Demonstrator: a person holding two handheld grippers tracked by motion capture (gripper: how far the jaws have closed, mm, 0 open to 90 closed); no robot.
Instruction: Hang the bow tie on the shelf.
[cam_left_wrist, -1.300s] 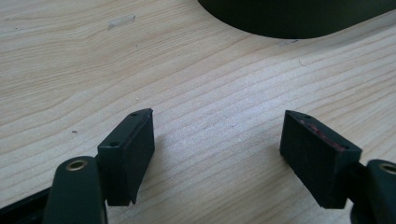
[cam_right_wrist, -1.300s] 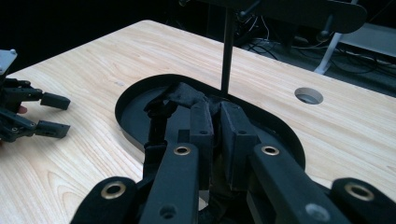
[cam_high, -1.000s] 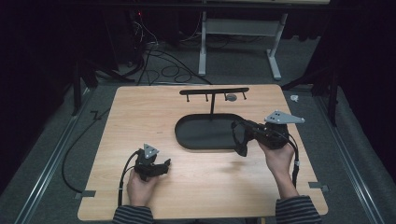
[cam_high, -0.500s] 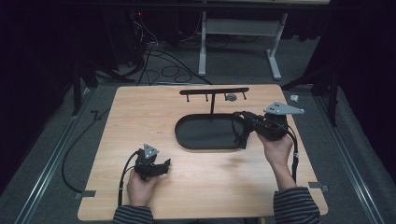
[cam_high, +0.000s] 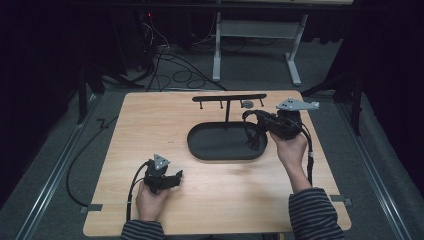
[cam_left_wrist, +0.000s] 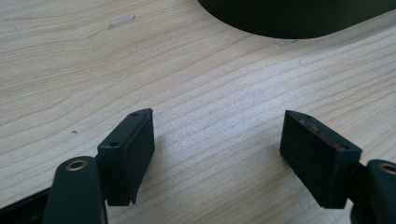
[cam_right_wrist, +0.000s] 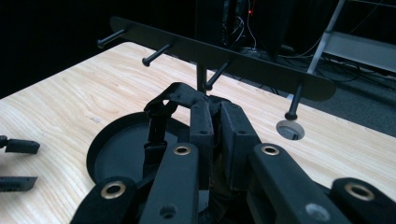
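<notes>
Surface (cam_high: 150, 130): pale wood grain, smooth, low satin sheen; a clear tape scrap near top left in the left gripper view.

Tray (cam_high: 210, 145), centre of the high view: black, matt, smooth wall, looks like coated metal or plastic, can't tell which.

Rack (cam_right_wrist: 243, 63) across the top of the right gripper view: flat black bar with round-headed pegs, matt, metal-looking.

Strap (cam_right_wrist: 156, 126) pinched in the right claw (cam_right_wrist: 215, 109): black, woven-looking band, dull finish.

Left claw (cam_left_wrist: 219, 140): matt black plastic pads, one shows a reddish liner on its inner face; brass-coloured rivets at the pivots.

Sleeves (cam_high: 312, 215), bottom of the high view: striped knit cloth.
</notes>
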